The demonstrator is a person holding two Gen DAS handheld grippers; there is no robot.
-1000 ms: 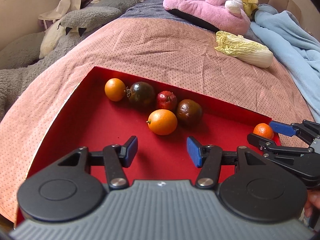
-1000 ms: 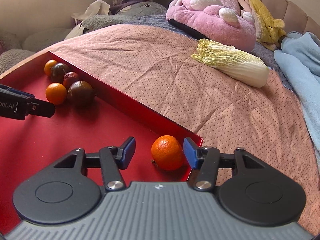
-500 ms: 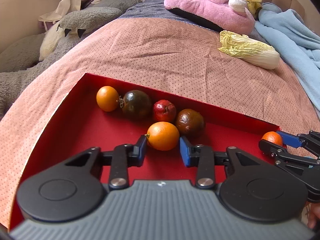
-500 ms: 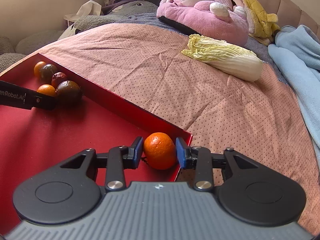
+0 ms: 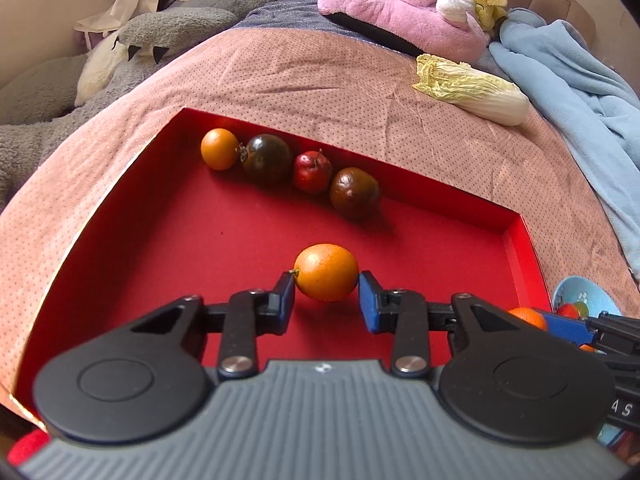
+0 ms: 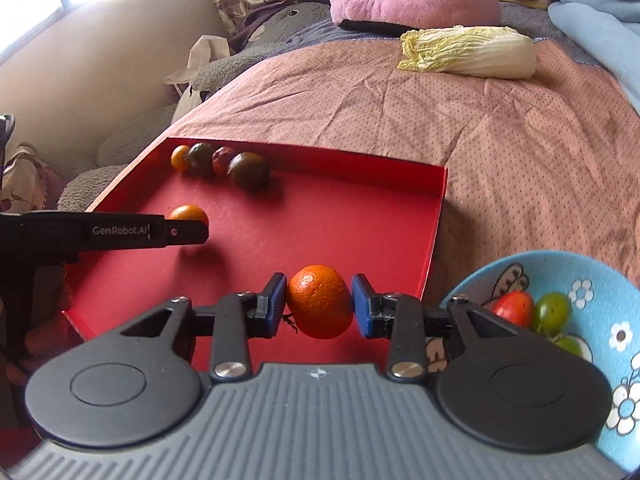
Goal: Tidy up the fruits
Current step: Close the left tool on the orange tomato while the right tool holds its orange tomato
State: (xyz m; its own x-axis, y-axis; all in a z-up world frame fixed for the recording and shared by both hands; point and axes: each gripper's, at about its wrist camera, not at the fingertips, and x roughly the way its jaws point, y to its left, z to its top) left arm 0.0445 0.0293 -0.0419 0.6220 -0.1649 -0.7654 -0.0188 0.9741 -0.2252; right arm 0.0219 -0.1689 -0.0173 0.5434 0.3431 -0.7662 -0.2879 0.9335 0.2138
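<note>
A red tray (image 5: 160,216) lies on the bed. My left gripper (image 5: 326,300) is shut on a smooth orange fruit (image 5: 326,272) and holds it above the tray floor. My right gripper (image 6: 319,307) is shut on a mandarin (image 6: 319,306) and holds it above the tray's near right corner. Along the tray's far wall sit an orange fruit (image 5: 219,149), a dark tomato (image 5: 267,159), a small red fruit (image 5: 312,166) and another dark tomato (image 5: 354,193). A blue bowl (image 6: 600,272) to the right of the tray holds red and green fruits.
A napa cabbage (image 5: 472,90) lies on the pink bedspread (image 5: 320,76) beyond the tray. A pink plush (image 5: 400,12), a grey plush (image 5: 160,36) and a blue blanket (image 5: 580,80) ring the bed.
Both grippers closed on their fruits and lifted them up and back from the tray floor. The right gripper drew back, bringing the blue bowl into view.
</note>
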